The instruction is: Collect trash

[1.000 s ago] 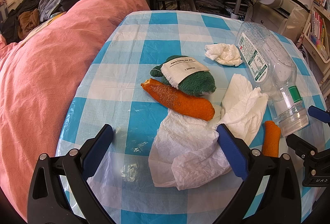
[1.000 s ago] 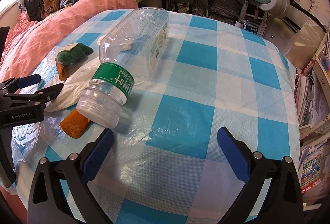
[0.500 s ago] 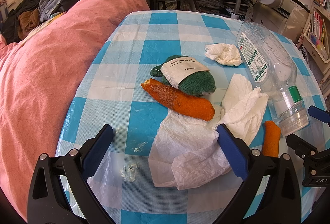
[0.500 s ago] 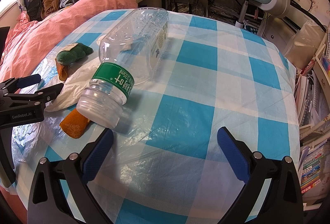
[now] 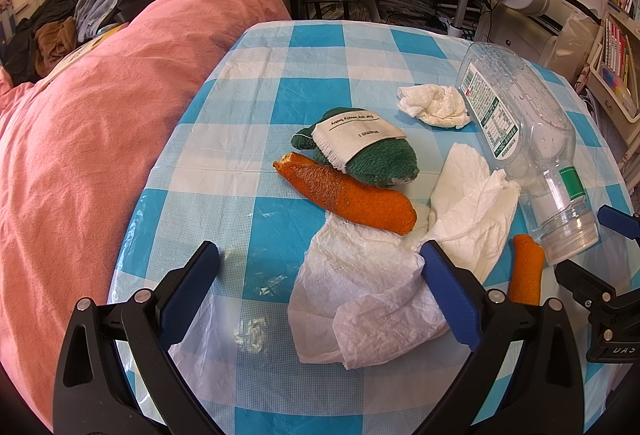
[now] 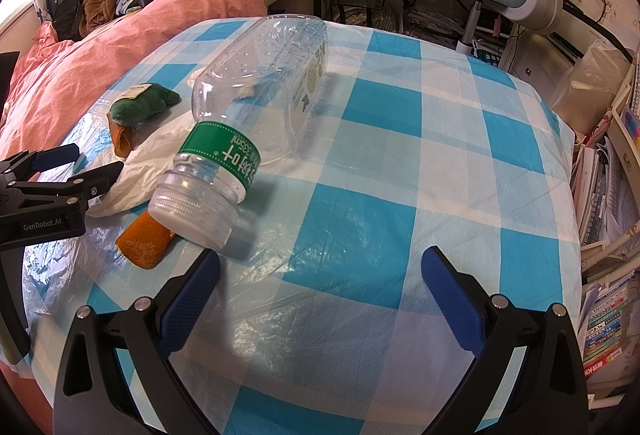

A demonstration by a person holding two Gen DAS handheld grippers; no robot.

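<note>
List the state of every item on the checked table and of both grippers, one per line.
plastic bottle: empty, capped, lying on its side.
flat tissue: spread open, creased.
small tissue: crumpled into a wad.
long orange peel: lying across the flat tissue's edge.
short orange peel: lying beside the bottle cap.
green knitted item: lying flat, label up.
left gripper: open, empty.
right gripper: open, empty.

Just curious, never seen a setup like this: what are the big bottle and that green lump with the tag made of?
The bottle looks like clear, glossy thin plastic: the checked cloth shows through it. The green lump seems a knitted or terry fabric, matte and fuzzy, with a frayed woven cloth tag.
</note>
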